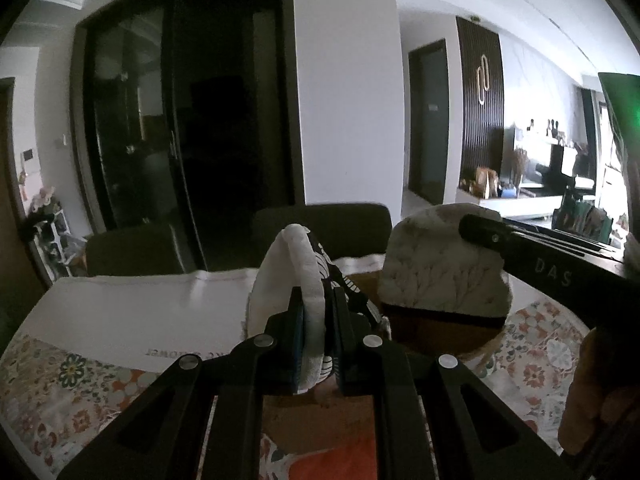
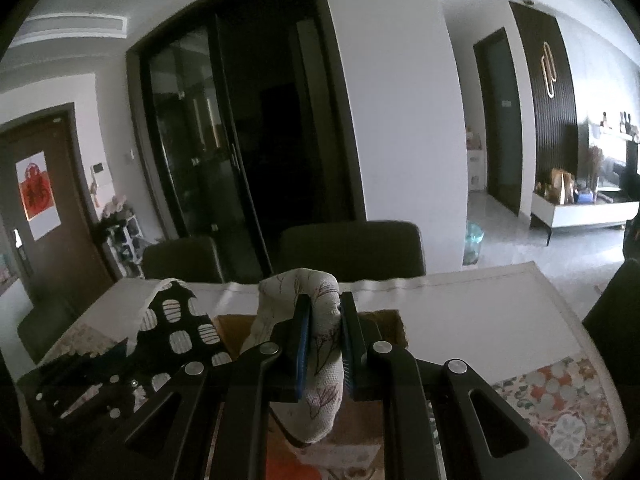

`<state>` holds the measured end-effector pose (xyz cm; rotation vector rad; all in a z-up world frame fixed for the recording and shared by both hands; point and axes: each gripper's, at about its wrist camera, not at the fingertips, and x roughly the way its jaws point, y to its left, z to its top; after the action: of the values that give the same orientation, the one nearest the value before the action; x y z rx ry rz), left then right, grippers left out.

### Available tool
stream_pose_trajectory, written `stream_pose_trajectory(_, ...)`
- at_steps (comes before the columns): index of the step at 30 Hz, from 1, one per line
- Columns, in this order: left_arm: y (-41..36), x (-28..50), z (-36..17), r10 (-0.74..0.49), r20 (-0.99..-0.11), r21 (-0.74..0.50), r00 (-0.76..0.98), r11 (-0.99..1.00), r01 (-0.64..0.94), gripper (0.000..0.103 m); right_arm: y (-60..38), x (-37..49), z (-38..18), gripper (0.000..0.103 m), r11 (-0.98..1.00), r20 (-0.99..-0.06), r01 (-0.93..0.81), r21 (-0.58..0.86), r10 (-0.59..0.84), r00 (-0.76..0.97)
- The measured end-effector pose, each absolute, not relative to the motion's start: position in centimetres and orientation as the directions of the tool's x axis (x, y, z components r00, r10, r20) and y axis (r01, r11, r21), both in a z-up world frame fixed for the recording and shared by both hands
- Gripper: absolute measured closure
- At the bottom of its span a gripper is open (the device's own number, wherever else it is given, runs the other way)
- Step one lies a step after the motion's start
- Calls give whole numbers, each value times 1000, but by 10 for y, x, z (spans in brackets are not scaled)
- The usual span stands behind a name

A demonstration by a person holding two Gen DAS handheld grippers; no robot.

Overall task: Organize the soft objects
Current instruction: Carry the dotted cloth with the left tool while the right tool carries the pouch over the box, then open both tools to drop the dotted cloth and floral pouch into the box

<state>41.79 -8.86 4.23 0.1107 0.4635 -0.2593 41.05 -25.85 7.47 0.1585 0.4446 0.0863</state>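
Left gripper (image 1: pixel 320 320) is clenching a limp black-and-white spotted cloth (image 1: pixel 304 280); right gripper (image 2: pixel 325 340), at three o'clock, is pinching a soft beige branch-print cloth (image 2: pixel 320 360) mid-fold.

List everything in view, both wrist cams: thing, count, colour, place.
spotted cloth: 1, black with white spots, white underside, held up in left tool
branch-print cloth: 1, cream with dark twigs, held up in right tool
cardboard box: 1, brown, on table beneath both cloths
tablecloth: 1, floral, orange and green on white
white sheet: 1, across far half of table
chairs: 2, dark, behind table
left tool: 1, black, shut on spotted cloth
right tool: 1, black, shut on branch-print cloth
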Motion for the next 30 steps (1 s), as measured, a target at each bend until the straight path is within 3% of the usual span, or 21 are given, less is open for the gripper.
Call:
stream_pose_trajectory(15, -117, 462, -11, -233, -594, 42, 770, 947, 319, 88, -266, 460, -1, 86, 985, -601, -47, 166, 139, 787)
stream_pose_trajectory(18, -117, 462, -12, -238, -598, 31, 765, 947, 319, 81, -266, 461, -5, 82, 985, -615, -50, 168, 144, 775)
stream_pose_trajectory(20, -116, 461, -11, -245, -595, 26, 766, 946, 322, 72, -266, 464, -6, 67, 984, -625, -52, 172, 149, 766)
stream_pose_trajectory(22, -116, 459, -8, -240, -582, 30, 777, 949, 315, 66, -266, 461, -4, 59, 985, -620, -49, 167, 144, 771)
stream_pose_trajectory(25, -113, 455, -2, -226, -575, 29, 786, 955, 296, 61, -266, 456, 2, 51, 989, -609, -34, 141, 114, 785)
stream_pose_trajectory(27, -109, 450, 2, -222, -567, 21, 793, 959, 284, 50, -267, 450, 8, 45, 991, -602, -15, 131, 92, 793)
stream_pose_trajectory(30, -105, 439, 8, -187, -546, 50, 817, 966, 255, 43, -269, 440, 17, 37, 994, -599, 27, 104, 41, 800)
